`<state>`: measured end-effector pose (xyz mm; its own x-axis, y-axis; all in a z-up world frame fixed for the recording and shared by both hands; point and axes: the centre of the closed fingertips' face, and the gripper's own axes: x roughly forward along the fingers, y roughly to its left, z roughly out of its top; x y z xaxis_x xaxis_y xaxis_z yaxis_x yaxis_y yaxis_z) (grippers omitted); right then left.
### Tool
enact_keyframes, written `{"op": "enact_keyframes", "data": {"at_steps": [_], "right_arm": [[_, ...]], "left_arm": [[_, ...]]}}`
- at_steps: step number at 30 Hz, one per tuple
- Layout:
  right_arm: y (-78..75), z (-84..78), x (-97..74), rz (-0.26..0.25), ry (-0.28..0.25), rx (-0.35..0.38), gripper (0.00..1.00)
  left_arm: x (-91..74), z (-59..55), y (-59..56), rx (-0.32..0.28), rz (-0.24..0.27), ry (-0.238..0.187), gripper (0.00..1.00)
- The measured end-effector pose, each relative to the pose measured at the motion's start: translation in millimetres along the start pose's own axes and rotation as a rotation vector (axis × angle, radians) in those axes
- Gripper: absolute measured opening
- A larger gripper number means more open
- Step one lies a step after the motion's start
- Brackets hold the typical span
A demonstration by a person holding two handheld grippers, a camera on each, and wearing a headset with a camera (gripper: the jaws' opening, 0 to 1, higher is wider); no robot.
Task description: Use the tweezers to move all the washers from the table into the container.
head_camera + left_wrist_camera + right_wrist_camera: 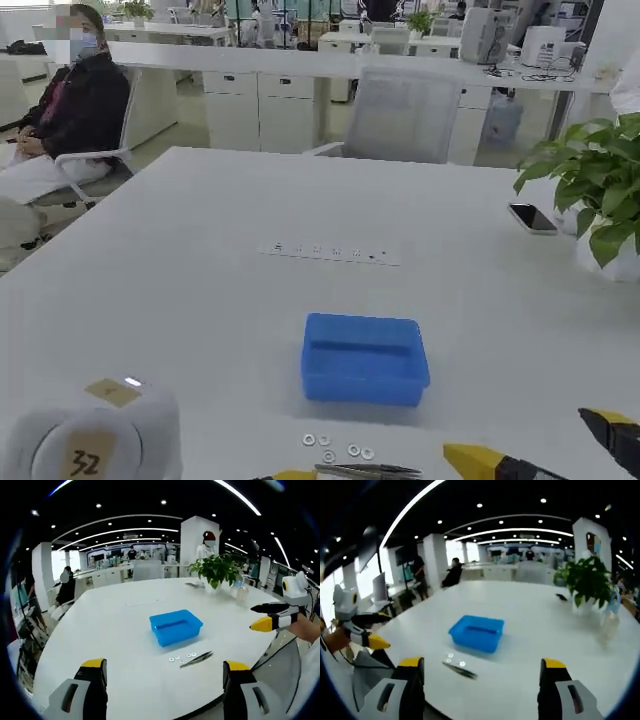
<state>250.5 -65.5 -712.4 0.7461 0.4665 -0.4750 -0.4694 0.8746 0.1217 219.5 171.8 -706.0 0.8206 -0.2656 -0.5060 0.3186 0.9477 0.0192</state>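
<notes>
A blue open container [365, 358] stands on the white table [200, 260]. Several small washers [335, 446] lie just in front of it, and the metal tweezers [368, 469] rest beside them near the table's front edge. My right gripper [545, 445] hovers open at the lower right, holding nothing. In the left gripper view the left gripper [164, 665] is open, well back from the washers [182, 657], tweezers [196, 658] and container [175, 626]. The right gripper view has its gripper [482, 662] open, with tweezers [460, 669], washers [454, 659] and container [476, 632] ahead.
A potted plant [590, 175] and a phone [532, 217] sit at the table's right side. A strip of small marks [330, 250] lies mid-table. An office chair [400, 115] stands at the far edge, and a person [75, 110] sits at the left.
</notes>
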Motion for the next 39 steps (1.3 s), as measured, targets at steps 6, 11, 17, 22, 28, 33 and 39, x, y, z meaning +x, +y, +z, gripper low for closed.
{"op": "enact_keyframes", "data": {"at_steps": [6,11,17,22,28,33,39], "right_arm": [[4.1,-2.4,0.5,0.006,0.010,-0.006,0.94],[4.9,-4.1,-0.1,0.007,0.016,-0.007,0.94],[4.8,-4.1,0.4,0.004,0.022,-0.010,0.93],[6.0,-6.1,0.8,0.003,0.031,-0.015,0.93],[6.3,-5.8,-0.1,0.003,0.027,-0.015,0.93],[4.9,-2.7,-0.8,0.002,0.008,-0.022,0.93],[4.9,-3.5,0.1,0.005,0.012,-0.019,0.93]], "left_arm": [[-1.6,-2.0,-3.3,0.005,-0.008,0.006,0.99],[-0.8,-4.0,-4.8,0.003,-0.017,0.013,0.99],[-0.4,-4.0,-3.5,-0.004,-0.017,0.009,0.99],[-0.1,-5.1,-2.2,-0.001,-0.016,0.012,0.99],[0.2,-7.5,-4.2,0.003,-0.025,0.021,0.99],[-0.1,-7.3,-6.1,0.015,-0.029,0.025,0.99],[0.9,-8.0,-9.2,0.029,-0.038,0.032,0.99]]}}
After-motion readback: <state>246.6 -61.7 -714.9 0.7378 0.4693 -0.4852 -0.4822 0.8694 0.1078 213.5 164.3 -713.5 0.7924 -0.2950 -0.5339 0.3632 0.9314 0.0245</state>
